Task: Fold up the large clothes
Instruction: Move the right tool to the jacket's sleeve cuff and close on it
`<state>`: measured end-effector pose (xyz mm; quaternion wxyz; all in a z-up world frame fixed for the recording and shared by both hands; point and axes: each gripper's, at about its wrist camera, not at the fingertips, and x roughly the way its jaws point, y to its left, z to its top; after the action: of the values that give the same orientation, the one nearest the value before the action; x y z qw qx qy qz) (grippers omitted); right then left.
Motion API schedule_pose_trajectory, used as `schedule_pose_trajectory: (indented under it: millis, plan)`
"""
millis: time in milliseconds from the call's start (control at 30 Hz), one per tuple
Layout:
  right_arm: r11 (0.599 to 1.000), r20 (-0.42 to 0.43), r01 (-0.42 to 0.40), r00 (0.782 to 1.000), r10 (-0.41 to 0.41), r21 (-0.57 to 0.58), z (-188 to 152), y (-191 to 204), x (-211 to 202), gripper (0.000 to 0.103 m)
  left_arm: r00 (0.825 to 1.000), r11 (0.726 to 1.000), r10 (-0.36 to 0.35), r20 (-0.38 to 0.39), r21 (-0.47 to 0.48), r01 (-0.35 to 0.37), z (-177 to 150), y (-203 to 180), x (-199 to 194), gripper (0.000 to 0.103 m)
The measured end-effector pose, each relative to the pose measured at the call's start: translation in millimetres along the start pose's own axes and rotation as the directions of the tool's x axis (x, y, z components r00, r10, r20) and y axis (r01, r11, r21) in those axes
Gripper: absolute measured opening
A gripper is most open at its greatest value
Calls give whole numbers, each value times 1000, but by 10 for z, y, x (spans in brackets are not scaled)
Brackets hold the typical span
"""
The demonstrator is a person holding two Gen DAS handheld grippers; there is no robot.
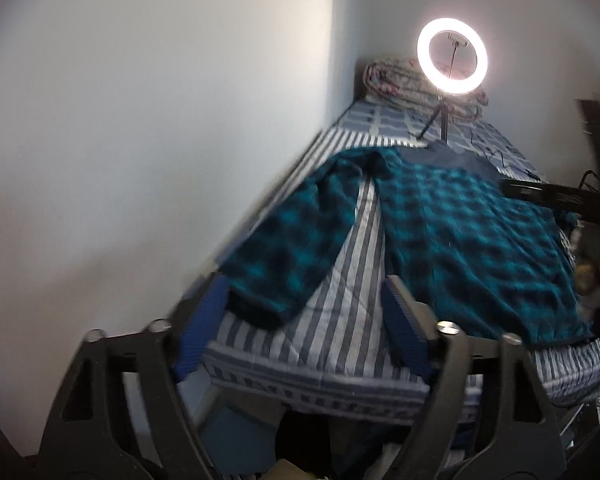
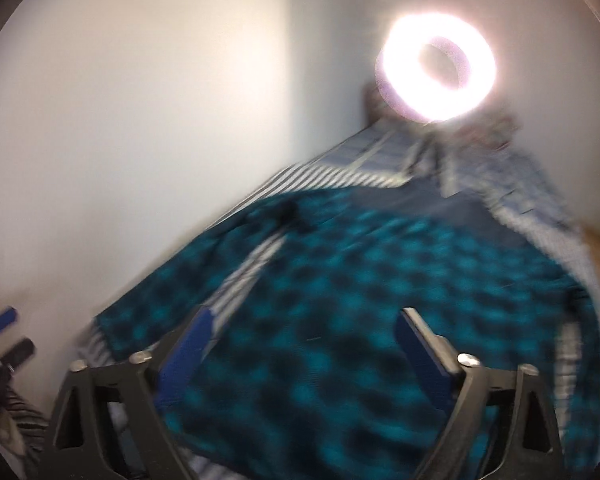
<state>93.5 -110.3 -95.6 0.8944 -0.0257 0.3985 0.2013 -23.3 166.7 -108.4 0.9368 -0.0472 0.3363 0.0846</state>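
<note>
Both hand-held grippers, left [image 1: 300,312] and right [image 2: 304,336], wide, empty; plaid shirt [image 1: 472,232] spread just ahead.

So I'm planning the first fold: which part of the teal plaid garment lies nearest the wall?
The spread-out sleeve, angled away from the garment's body with striped bedsheet showing between them. The body lies farther from the wall.

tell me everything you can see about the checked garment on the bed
The garment is teal and black check, soft and fleecy-looking, with a plain dark panel at its far end. It lies spread flat on the striped bedsheet, one sleeve angled out toward the wall, its dark cuff near the bed's near edge. Neither gripper touches it.
</note>
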Motion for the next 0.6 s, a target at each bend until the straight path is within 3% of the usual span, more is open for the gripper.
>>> schedule_pose_trajectory:
  millis: [100,167,267,367,500,600]
  plan:
    - [991,-101,-113,988,119,67,-2,123,431,72,999,1000,-11,-41,-20,10,-66,74,97,62]
    - [976,-154,-185,967,202,115,-18,229,731,67,998,999,-28,-65,-41,25,-96,134,152,57]
    - [956,-201,-254,939,280,148,-59,369,1074,66,996,998,-34,-79,-52,30,-118,189,204,56]
    - [925,-250,-321,896,366,205,-119,527,1406,66,996,998,-36,-85,-53,31,-126,221,240,56]
    - [896,-303,-343,855,422,280,-192,674,1765,63,994,997,-45,-97,-59,39,-130,255,296,56]
    - [882,-326,-334,837,440,333,-249,740,1999,61,992,996,-62,-108,-72,54,-130,279,329,56]
